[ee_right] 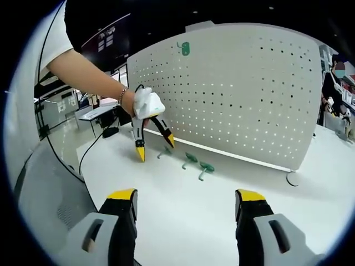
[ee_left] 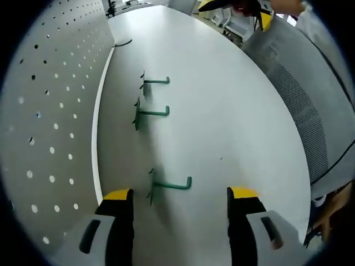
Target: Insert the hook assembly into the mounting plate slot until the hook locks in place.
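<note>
Green hooks lie in a row on the white counter (ee_left: 222,111) beside the pegboard (ee_right: 238,94); the nearest hook (ee_left: 171,185) sits just ahead of the left claw (ee_left: 180,195), which is released. The right claw (ee_right: 187,198) is released too, well back from the hooks (ee_right: 191,159).

Your white worktop (ee_right: 183,210) spans both views. A grey mesh chair back (ee_left: 302,105) sits at its far edge. Behind, you have a dim hall with desks (ee_right: 94,113) and a dark ceiling (ee_right: 166,16).
</note>
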`<state>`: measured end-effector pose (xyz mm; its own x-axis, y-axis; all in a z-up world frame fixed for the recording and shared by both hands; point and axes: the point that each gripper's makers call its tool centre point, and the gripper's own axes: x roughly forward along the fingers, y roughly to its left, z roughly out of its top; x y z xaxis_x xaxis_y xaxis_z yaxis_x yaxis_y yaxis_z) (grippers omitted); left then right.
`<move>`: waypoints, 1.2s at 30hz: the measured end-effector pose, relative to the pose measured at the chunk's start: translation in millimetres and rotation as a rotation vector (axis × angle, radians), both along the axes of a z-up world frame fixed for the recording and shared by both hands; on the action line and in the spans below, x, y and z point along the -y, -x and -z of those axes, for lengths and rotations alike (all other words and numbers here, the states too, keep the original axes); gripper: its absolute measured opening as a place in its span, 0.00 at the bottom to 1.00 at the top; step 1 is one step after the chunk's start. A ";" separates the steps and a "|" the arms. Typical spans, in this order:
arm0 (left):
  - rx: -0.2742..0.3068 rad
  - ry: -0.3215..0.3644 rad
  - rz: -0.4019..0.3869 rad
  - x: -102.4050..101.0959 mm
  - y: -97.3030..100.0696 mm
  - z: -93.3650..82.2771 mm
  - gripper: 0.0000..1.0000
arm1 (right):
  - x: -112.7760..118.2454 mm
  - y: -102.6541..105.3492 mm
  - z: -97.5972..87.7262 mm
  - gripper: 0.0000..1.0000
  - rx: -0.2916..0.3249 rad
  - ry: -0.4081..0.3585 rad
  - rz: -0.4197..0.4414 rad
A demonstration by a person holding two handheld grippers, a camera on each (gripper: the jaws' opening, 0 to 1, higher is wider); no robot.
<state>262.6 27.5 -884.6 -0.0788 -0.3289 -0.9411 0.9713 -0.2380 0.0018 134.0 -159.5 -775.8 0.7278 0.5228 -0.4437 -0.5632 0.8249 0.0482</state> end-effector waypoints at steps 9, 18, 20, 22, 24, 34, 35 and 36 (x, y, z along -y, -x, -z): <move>0.002 0.006 -0.059 -0.4 -7.3 -2.5 0.47 | 1.2 -0.2 0.5 0.70 -0.003 -0.010 0.006; 0.006 0.014 -0.116 1.0 -14.8 -4.3 0.33 | 2.2 -0.6 -0.8 0.69 -0.001 -0.015 0.013; 0.008 0.016 -0.125 1.4 -15.6 -4.5 0.30 | 2.6 -0.8 -0.7 0.69 -0.002 -0.019 0.015; 0.010 0.015 -0.131 1.5 -15.8 -4.5 0.29 | 3.3 -1.2 -0.5 0.68 -0.002 -0.021 0.018; 0.012 0.016 -0.130 1.4 -15.3 -4.6 0.27 | 3.4 -1.2 -0.7 0.68 -0.003 -0.024 0.020; 0.033 0.026 -0.153 3.2 -14.2 -4.5 0.14 | 3.5 -1.3 -0.9 0.68 -0.005 -0.027 0.021; 0.038 0.027 -0.154 3.4 -14.4 -4.4 0.13 | 3.6 -1.4 -0.8 0.68 -0.005 -0.027 0.020; 0.041 0.028 -0.152 3.5 -14.7 -4.2 0.12 | 3.8 -1.4 -0.7 0.67 -0.005 -0.025 0.021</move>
<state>277.3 24.0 -880.4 0.0120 -0.3598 -0.9329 0.9951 -0.0875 0.0466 135.4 -163.3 -775.1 0.7364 0.5189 -0.4341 -0.5458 0.8348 0.0719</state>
